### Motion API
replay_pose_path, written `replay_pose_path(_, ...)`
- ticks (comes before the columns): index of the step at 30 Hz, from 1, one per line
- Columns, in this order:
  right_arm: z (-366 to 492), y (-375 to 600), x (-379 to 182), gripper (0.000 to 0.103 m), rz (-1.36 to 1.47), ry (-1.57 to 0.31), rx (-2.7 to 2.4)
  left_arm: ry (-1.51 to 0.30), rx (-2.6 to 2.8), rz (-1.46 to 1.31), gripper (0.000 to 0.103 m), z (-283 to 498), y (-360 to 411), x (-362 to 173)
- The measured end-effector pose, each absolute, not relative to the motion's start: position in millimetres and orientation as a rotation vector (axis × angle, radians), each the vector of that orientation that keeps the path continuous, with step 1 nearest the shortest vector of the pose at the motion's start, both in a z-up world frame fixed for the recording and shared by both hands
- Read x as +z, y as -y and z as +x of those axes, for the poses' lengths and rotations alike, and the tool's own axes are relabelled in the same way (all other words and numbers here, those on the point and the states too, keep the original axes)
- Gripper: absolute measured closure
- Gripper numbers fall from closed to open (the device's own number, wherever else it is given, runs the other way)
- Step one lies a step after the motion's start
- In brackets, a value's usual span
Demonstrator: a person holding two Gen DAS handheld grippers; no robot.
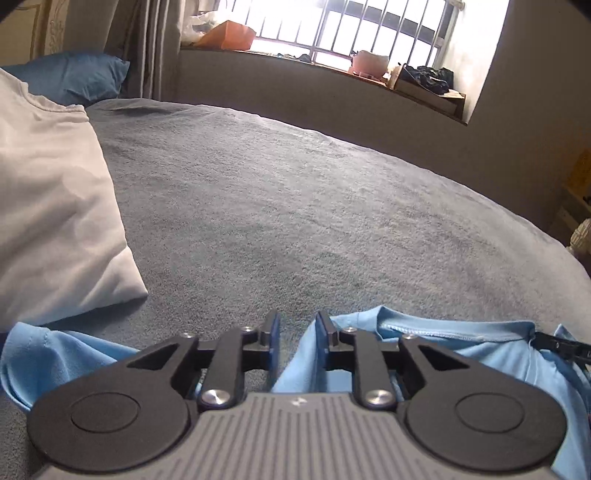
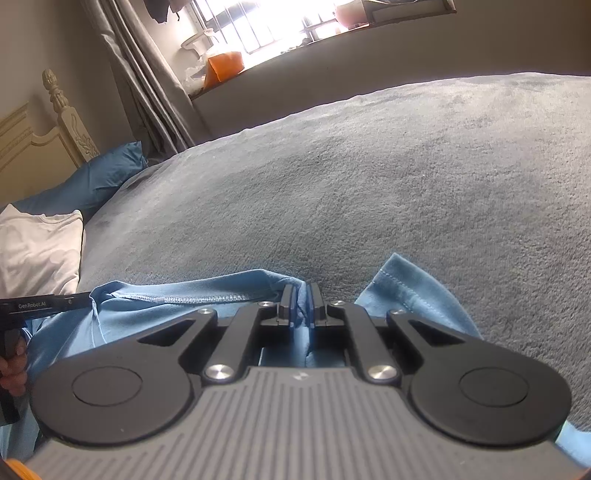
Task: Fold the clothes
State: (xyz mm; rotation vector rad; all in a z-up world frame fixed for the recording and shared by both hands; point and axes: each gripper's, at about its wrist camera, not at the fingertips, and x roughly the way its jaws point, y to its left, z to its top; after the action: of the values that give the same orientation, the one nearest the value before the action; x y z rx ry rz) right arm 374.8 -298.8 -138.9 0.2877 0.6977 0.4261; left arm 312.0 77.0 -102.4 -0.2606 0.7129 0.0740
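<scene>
A light blue shirt (image 1: 461, 347) lies at the near edge of the grey blanket (image 1: 295, 192). My left gripper (image 1: 297, 332) is open, its fingers apart, with a fold of the shirt against the right finger and blanket showing between them. In the right wrist view the shirt (image 2: 177, 314) spreads under my right gripper (image 2: 302, 301), which is shut on a pinch of the blue fabric near the stitched collar edge. A sleeve (image 2: 410, 291) sticks up to its right. The left gripper's black body (image 2: 37, 306) shows at the far left, held by a hand.
A folded white garment (image 1: 51, 206) lies on the blanket to the left, also in the right wrist view (image 2: 37, 254). A blue pillow (image 1: 74, 74) sits behind it by the headboard (image 2: 55, 129). A windowsill with an orange bag (image 1: 229, 35) and clutter runs beyond the bed.
</scene>
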Motion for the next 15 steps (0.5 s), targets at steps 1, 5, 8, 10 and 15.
replay_pose_path(1,375,298,-138,0.100,0.284,-0.700,0.427,-0.706,0.073,-0.271,0.069,312,-78,-99)
replay_pose_path(5,375,297,-137,0.099,0.272,-0.706,0.429,-0.724,-0.020,-0.339,0.044,325,-74,-91)
replay_pose_path(8,375,296,-136,0.099,0.266,-0.706,0.428,-0.791,-0.067,-0.321,0.045,341,-63,-97)
replay_pose_path(10,375,296,-136,0.099,0.257,-0.706,0.427,-0.820,-0.027,-0.221,0.058,347,-50,-103)
replay_pose_path(15,369,288,-127,0.099,0.179,-0.663,0.431,-0.783,0.041,-0.116,0.098,346,-33,-103)
